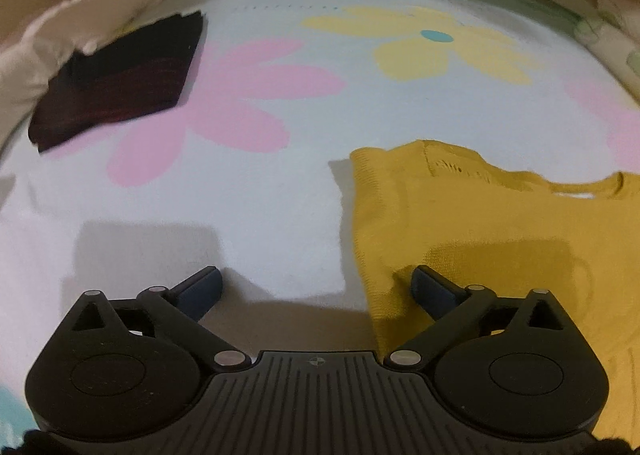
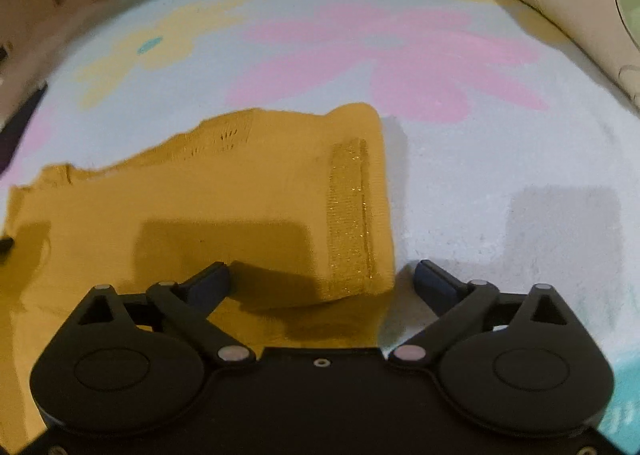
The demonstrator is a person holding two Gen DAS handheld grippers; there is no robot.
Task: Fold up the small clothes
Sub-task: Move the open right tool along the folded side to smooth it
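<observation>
The left gripper (image 1: 316, 281) is pointing steeply down at the bedding, its black linkage arms splayed and its jaws standing wide apart with nothing between the dark pads. Its right fingertip (image 1: 430, 287) is lying over the near left edge of the yellow garment (image 1: 480, 231); whether it is touching the cloth cannot be told. The left fingertip is hanging over bare sheet.

The right gripper (image 2: 322, 281) is tilting down likewise, jaws spread wide — the garment's near right corner is lying between them, but the pads are not pressing on it. The left finger is sitting over the fabric, the right one over the sheet.

The garment is a mustard knit with a fine ribbed texture, lying flat and partly folded on the sheet in front of both tools. A glittery vertical band (image 2: 350, 215) is running down its right side.

The sheet (image 1: 260, 207) is pale and soft-piled, printed with large pink and yellow flower shapes. Far left — a dark folded cloth (image 1: 116, 83) is resting as a flat, roughly square stack.
</observation>
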